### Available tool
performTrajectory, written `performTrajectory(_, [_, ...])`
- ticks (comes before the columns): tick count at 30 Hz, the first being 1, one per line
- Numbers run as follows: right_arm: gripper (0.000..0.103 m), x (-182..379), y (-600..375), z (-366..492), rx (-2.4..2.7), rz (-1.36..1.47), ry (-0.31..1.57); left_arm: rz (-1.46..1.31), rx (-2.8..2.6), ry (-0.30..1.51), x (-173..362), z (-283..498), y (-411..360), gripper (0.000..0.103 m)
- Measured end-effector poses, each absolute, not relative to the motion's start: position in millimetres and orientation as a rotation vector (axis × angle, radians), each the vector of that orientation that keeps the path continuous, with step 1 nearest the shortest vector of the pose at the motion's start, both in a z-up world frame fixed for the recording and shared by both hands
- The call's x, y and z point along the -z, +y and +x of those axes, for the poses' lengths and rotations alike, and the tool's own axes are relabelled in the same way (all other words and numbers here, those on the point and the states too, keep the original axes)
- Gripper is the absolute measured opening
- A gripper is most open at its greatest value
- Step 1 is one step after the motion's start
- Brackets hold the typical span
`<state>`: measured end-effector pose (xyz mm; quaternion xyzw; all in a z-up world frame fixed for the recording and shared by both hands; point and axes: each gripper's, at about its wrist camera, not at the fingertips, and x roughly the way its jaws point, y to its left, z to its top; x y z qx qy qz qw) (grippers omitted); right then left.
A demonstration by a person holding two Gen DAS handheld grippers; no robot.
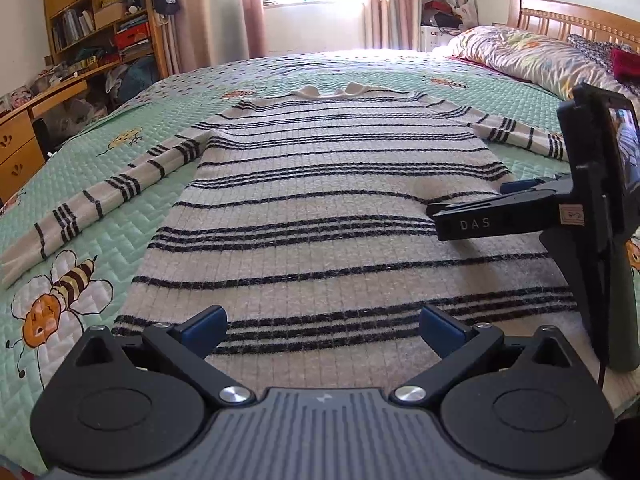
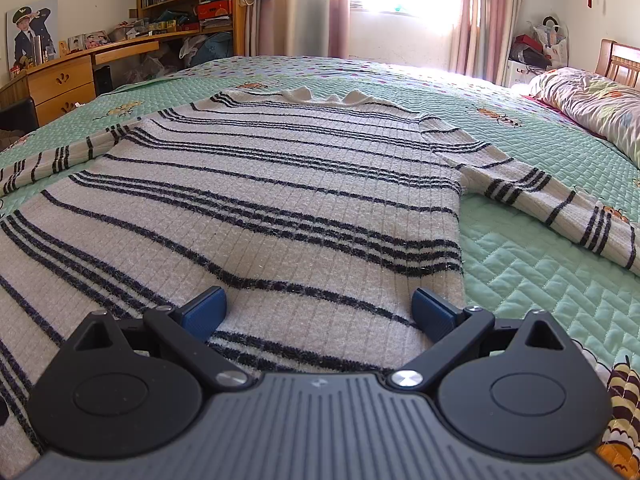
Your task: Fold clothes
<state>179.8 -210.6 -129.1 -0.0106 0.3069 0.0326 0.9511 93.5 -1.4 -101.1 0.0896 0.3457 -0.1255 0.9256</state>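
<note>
Our fingers (image 1: 204,326) on the left gripper (image 1: 322,330) stand wide apart, blue pads facing each other over the hem of the striped sweater (image 1: 328,200), gripping nothing. The right gripper (image 2: 318,310) is spread just as wide, and its right-side finger sits close to the sweater's side edge. Both tools are held low and nearly level, pointing along the garment toward its collar. In the left wrist view we see the right gripper (image 1: 464,218) from the side, reaching in from the right above the knit; whether it touches the fabric, we cannot tell. The sweater lies flat, front down or up we cannot say, on the green quilted bedspread (image 1: 132,240), both sleeves stretched outward. A floral pillow (image 1: 528,56) rests near the wooden headboard (image 1: 568,16).
</note>
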Motion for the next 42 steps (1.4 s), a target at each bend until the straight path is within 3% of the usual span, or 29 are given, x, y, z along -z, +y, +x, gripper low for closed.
performTrajectory(42, [0.099, 129.3, -210.4, 179.5, -0.066, -0.022, 0.624, 0.194, 0.233, 0.725, 105.8, 78.8, 2.8, 0.102])
